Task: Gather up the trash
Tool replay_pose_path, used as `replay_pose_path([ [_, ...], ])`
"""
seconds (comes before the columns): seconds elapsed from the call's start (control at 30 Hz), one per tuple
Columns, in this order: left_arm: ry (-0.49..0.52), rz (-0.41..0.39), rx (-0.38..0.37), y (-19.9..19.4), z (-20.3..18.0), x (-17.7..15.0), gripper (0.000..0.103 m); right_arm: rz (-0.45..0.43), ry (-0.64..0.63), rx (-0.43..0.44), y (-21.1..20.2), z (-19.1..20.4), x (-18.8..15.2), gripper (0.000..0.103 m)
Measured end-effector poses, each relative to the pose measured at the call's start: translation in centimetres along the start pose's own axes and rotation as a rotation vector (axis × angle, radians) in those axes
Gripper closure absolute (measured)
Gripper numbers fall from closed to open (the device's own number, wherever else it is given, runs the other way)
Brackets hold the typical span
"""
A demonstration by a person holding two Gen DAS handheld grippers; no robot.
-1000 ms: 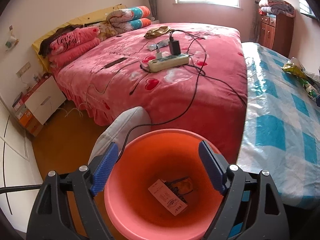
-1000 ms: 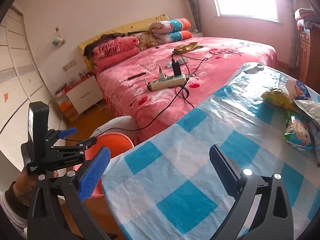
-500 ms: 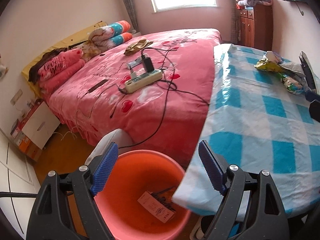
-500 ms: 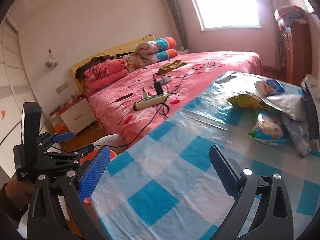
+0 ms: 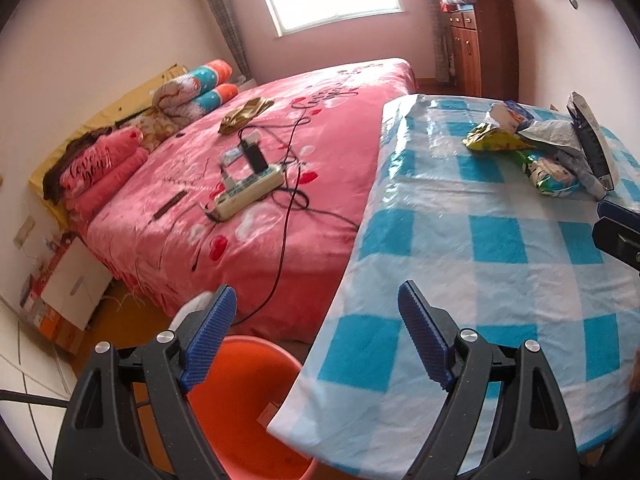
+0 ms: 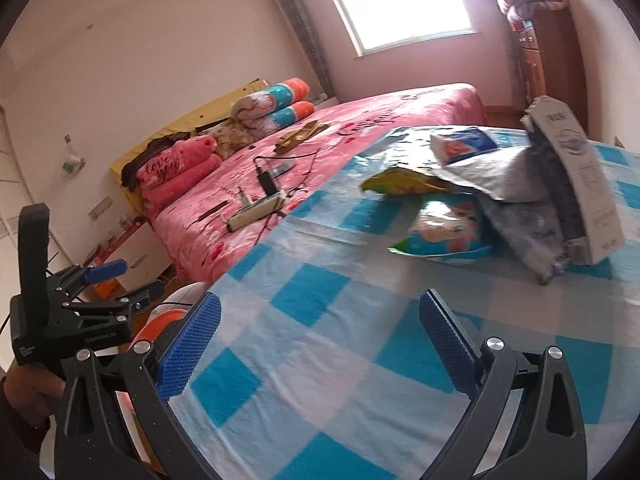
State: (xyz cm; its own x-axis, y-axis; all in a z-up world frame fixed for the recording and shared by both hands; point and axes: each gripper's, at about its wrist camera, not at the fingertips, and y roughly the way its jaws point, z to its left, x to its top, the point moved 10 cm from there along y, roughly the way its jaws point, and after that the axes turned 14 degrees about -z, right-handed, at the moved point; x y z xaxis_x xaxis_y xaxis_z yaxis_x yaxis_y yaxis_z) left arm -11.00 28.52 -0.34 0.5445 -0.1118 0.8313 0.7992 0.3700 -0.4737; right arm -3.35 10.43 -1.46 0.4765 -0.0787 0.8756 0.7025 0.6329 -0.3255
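Note:
On the table's blue-checked cloth [image 6: 312,300] lies a pile of trash: a blue snack bag [image 6: 444,236], a yellow bag [image 6: 400,182], a grey bag [image 6: 500,176] and a tall carton [image 6: 576,176]. My right gripper [image 6: 320,344] hovers open over the cloth, short of the pile, with nothing between its fingers. My left gripper [image 5: 316,336] is open and empty at the table's near corner. The orange bucket [image 5: 248,400] stands on the floor below it, partly hidden under the cloth [image 5: 480,260]. In the left wrist view the pile [image 5: 554,174] lies far right.
A bed with a pink cover [image 5: 320,152] runs along the table's left side and carries a power strip [image 5: 248,192] with loose cables. A wooden cabinet [image 5: 484,48] stands at the back. A white nightstand [image 5: 76,280] is by the left wall. A hand [image 6: 24,392] holds the left gripper [image 6: 128,280].
Both grippers have swung right, from the bucket toward the table. The bucket has slid low and under the cloth edge in the left view. The trash pile looms nearer in the right view.

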Motion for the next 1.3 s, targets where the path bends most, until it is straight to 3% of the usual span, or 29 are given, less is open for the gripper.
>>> replay_pose_path([
  [0.33, 0.051, -0.064, -0.076, 0.1, -5.6, 4.7, 0.019, 0.015, 0.119, -0.124, -1.4, -6.5, 0.3, 0.005],
  [0.67, 0.058, -0.09, -0.207, 1.4, -13.3, 10.9, 0.019, -0.055, 0.202, -0.214, -4.1, -12.3, 2.0, 0.005],
  [1.0, -0.135, -0.012, -0.334, 8.7, -19.0, 17.3, 0.017, -0.088, 0.226, -0.251, -6.1, -15.8, 2.8, 0.005],
  [1.2, -0.269, 0.096, -0.314, 15.8, -21.6, 19.5, 0.017, -0.078, 0.289, -0.248, -6.6, -17.8, 2.4, 0.005],
  [1.3, -0.28, 0.136, -0.275, 18.7, -22.8, 20.2, 0.017, -0.086, 0.315, -0.246, -7.1, -18.6, 2.5, 0.005],
])
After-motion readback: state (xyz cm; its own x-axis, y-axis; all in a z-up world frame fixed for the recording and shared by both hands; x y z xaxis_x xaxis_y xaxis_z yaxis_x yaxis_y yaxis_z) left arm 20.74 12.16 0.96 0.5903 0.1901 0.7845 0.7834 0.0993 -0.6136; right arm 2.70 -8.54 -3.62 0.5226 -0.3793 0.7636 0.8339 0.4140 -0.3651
